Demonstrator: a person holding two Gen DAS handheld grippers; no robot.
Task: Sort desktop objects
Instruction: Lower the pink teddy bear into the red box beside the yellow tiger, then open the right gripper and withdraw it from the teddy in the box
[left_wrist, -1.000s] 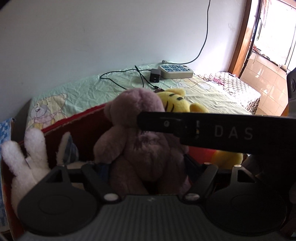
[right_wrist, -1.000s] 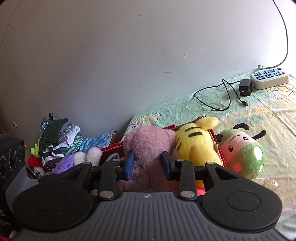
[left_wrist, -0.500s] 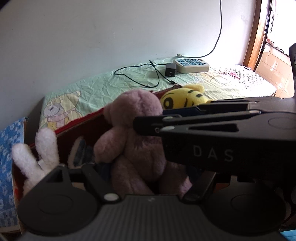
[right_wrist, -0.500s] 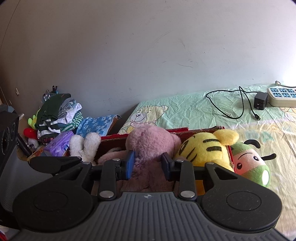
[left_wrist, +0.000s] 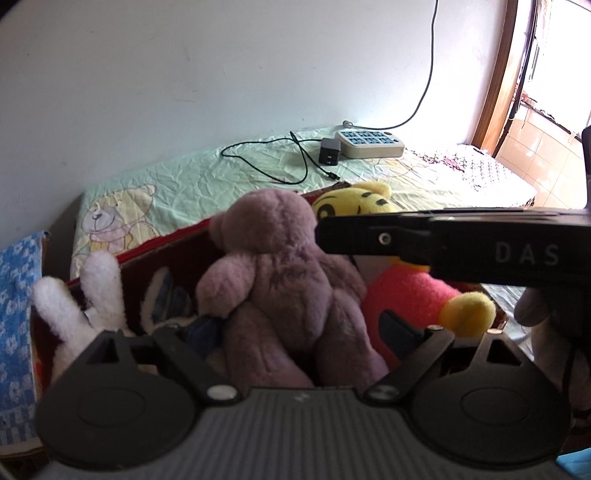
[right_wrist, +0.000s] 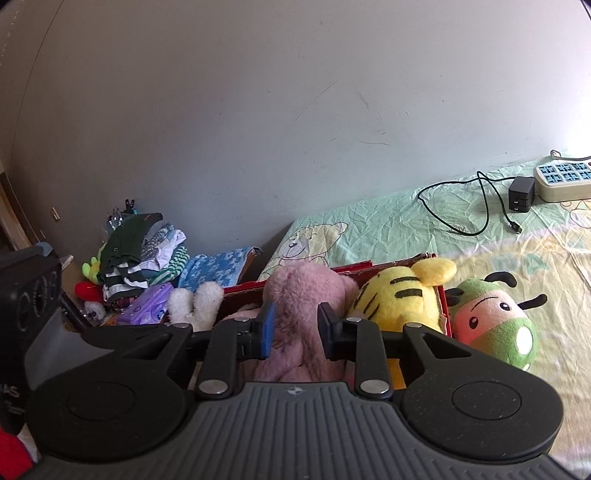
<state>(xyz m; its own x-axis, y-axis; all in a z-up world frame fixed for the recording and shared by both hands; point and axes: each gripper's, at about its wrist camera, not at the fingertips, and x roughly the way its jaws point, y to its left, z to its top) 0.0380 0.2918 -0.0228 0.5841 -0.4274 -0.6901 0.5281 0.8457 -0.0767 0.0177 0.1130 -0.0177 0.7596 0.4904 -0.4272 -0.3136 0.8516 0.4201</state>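
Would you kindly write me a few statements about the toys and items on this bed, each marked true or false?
1. The pink teddy bear sits in the red box. True.
2. The green-and-pink bee plush lies inside the box. False: it lies outside, on the bedsheet, right beside the box wall.
3. A black charger sits next to the power strip. True.
4. In the right wrist view, the yellow tiger plush is to the left of the bear. False: it is to the bear's right, also in the box.
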